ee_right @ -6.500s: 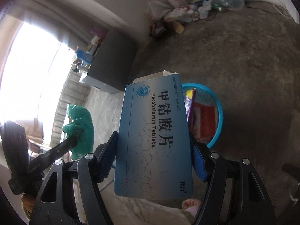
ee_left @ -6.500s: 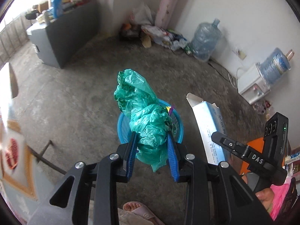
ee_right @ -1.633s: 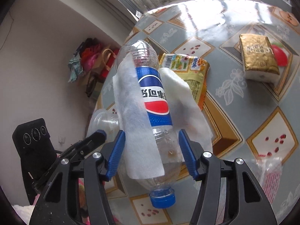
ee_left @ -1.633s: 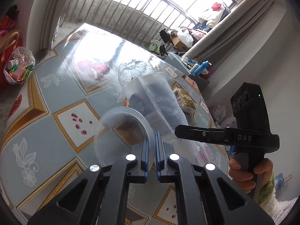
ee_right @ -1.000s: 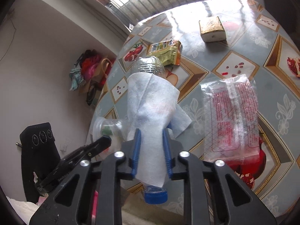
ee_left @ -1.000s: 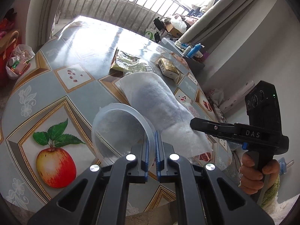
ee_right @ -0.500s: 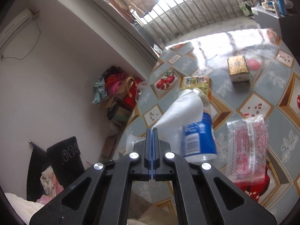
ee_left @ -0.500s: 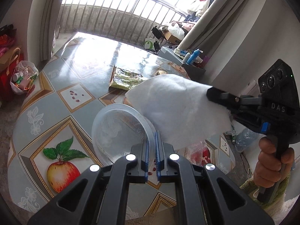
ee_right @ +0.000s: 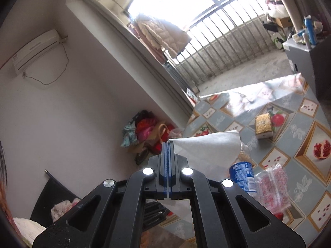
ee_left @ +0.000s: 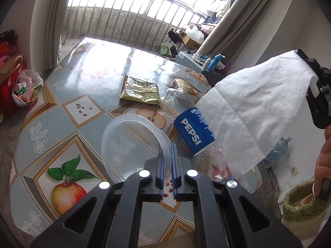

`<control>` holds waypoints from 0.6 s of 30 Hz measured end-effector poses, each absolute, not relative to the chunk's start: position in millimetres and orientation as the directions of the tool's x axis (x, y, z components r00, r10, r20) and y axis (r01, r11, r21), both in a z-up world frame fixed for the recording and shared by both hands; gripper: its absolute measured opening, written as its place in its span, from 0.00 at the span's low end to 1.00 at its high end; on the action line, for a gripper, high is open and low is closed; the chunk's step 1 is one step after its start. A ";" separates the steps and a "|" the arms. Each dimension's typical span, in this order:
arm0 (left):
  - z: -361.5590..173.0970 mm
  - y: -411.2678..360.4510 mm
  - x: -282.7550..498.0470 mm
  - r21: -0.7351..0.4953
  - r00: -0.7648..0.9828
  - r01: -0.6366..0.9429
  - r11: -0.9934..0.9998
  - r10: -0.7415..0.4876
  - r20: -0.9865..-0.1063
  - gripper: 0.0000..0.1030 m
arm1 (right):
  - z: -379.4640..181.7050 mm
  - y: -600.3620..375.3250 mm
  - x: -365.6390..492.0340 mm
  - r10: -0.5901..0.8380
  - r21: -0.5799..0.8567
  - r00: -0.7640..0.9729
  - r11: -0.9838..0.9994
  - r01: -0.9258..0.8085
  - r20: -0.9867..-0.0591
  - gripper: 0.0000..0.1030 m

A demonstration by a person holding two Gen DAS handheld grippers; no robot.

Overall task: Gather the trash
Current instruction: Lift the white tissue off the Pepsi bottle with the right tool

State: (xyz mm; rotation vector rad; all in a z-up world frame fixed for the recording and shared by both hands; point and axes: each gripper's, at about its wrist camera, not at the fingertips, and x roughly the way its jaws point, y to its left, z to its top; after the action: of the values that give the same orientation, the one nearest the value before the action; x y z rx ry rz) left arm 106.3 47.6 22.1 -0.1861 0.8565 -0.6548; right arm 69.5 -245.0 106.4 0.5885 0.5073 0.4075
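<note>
Left gripper (ee_left: pixel 167 155) jaws pinch a clear lid (ee_left: pixel 132 144); right gripper (ee_right: pixel 167 146) jaws clamp a white tissue (ee_left: pixel 254 113) above the tabletop (ee_left: pixel 68 95).

The clear Pepsi bottle's (ee_left: pixel 193 133) cap end is hidden behind the white paper towel (ee_left: pixel 256 117); the right tool (ee_left: pixel 319 95) is cut off.

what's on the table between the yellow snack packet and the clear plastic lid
In the left wrist view, only bare tablecloth shows between the yellow snack packet and the clear plastic lid; the Pepsi bottle lies to the right.
</note>
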 end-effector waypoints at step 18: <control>26.3 11.2 105.6 -0.343 0.470 0.502 0.794 -0.583 -0.663 0.05 | 103.3 -323.9 4.6 0.326 0.644 0.917 0.757 -0.107 -0.231 0.00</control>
State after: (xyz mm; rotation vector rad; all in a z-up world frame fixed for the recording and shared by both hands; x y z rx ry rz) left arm 105.6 11.2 26.3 -0.1050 0.8529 -0.6662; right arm 4.6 -323.9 103.3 0.6737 0.3430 0.2412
